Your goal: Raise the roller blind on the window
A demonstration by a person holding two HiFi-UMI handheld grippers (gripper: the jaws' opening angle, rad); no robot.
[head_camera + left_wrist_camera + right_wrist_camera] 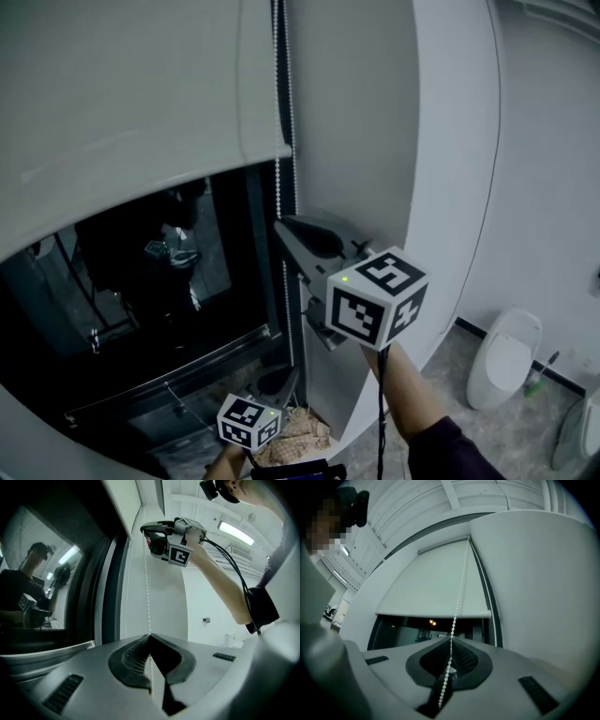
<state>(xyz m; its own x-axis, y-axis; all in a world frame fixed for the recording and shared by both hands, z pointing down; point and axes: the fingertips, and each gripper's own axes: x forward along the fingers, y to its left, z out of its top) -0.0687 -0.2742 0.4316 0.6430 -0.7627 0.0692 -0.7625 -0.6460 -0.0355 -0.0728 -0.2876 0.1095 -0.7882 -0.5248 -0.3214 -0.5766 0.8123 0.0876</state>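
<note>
Your left tongs [149, 637] and right tongs [451, 638] are both clamped on the white beaded pull chain [459, 590] beside the pale fabric roller blind [122, 103], which covers only the upper part of the dark window [141, 291]. Hauling downward with both clamped could strain or snap the chain, and loosening both at once may let the blind slip.

Head view: of left gripper [150, 638] only marker cube [248, 422] shows, low by bottom edge; jaws unseen there. Upper end of bead chain [278, 103] runs off top edge; short stretch hidden behind right gripper [279, 225]. In left gripper view, chain lost below jaws. Top and left side of roller blind [122, 94] cut off by head view's edges. Dark window glass [141, 309] gives reflections only; beyond not legible. At window's foot, pale heap [302, 433], part-covered, possibly crumpled cloth. By right edge, white fixture [583, 433] clipped, unidentified.
</note>
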